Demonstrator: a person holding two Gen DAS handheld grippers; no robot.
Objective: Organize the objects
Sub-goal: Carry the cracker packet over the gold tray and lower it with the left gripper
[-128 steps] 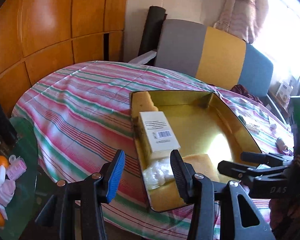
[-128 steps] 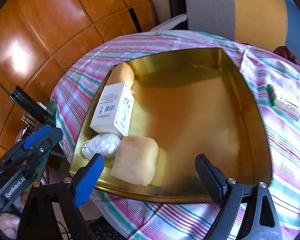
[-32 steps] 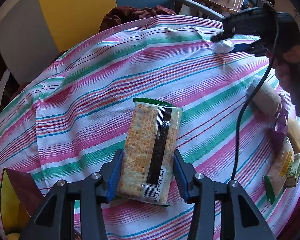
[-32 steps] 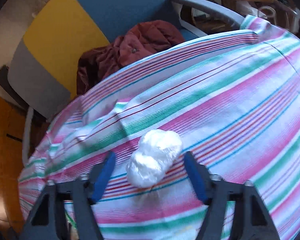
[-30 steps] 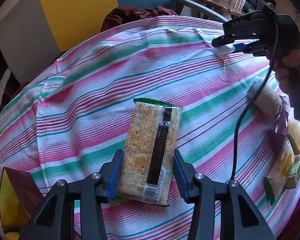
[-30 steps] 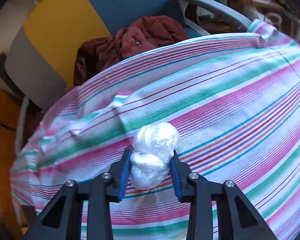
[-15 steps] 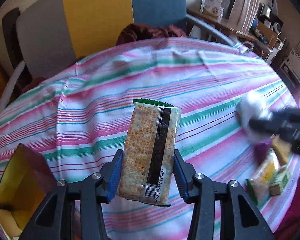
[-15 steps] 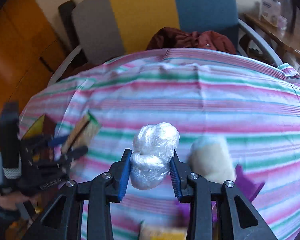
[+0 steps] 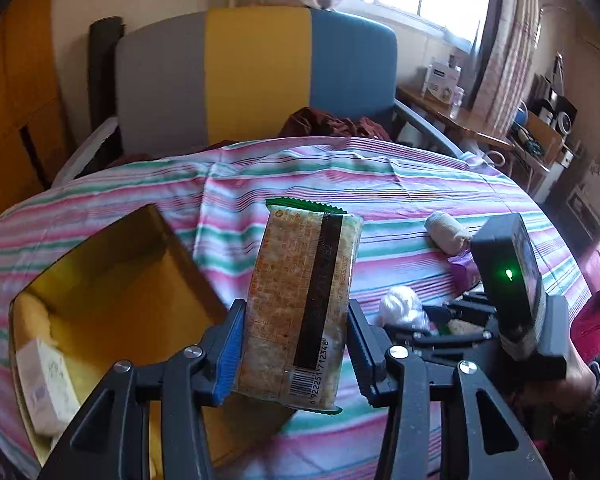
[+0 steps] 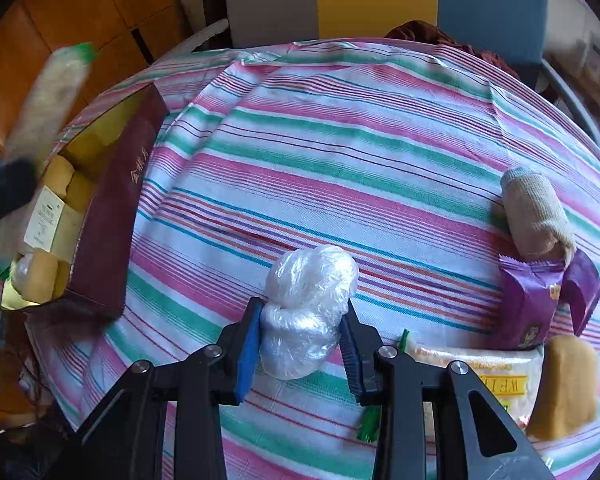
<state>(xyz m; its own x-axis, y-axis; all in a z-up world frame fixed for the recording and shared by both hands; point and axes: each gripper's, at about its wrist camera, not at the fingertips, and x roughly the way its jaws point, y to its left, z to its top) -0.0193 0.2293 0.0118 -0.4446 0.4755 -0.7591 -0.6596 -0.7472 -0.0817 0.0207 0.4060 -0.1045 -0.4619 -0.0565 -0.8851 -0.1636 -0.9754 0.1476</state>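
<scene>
My left gripper [image 9: 296,344] is shut on a cracker packet [image 9: 304,292] with a green top edge and a black stripe, held in the air just right of the gold-lined box [image 9: 112,292]. In the right wrist view that packet [image 10: 52,92] shows blurred at the upper left, over the box [image 10: 116,208]. My right gripper [image 10: 300,340] is shut on a white plastic-wrapped ball [image 10: 308,308] above the striped tablecloth [image 10: 340,152]. The same ball [image 9: 402,306] appears to the right in the left wrist view. Inside the box lie a white carton [image 10: 46,216] and yellow sponge-like blocks [image 10: 40,276].
On the cloth at the right lie a rolled beige sock [image 10: 536,212], a purple snack packet [image 10: 540,300], a flat cracker packet [image 10: 480,372] and a yellow block [image 10: 564,388]. A grey, yellow and blue chair [image 9: 256,76] with a dark red garment [image 9: 332,124] stands behind the table.
Both grippers have lifted their items off the cloth and swung left toward the box. The right gripper closed on the white ball about a second ago and carried it across the table.
</scene>
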